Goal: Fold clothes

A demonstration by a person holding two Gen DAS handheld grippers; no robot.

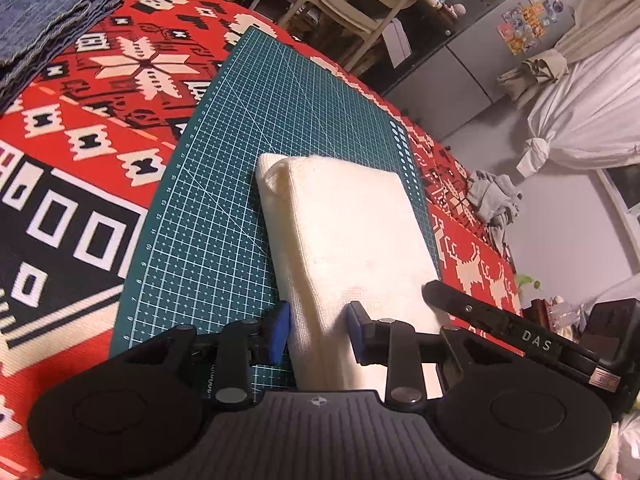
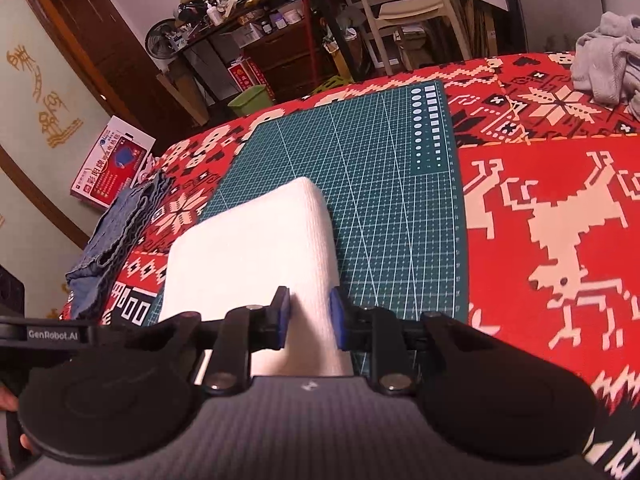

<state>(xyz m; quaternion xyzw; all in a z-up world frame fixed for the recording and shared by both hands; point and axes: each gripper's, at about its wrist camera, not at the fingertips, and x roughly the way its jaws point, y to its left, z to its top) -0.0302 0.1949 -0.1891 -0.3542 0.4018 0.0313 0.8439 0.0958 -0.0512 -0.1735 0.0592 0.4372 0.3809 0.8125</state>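
Note:
A cream knitted garment (image 1: 352, 236) lies folded into a thick rectangle on the green cutting mat (image 1: 224, 184). My left gripper (image 1: 318, 330) has its blue pads on either side of the garment's near left edge, closed on the fabric. In the right wrist view the same garment (image 2: 256, 248) lies on the mat (image 2: 396, 200), and my right gripper (image 2: 308, 318) has its blue pads closed on the near right edge. The right gripper's black body (image 1: 520, 336) shows at the right of the left wrist view.
The mat lies on a red patterned blanket (image 2: 552, 216). Folded blue denim (image 1: 44, 28) is stacked at the far left, also in the right wrist view (image 2: 116, 240). A crumpled grey garment (image 2: 608, 60) sits at the far right. Chairs and shelves stand beyond the table.

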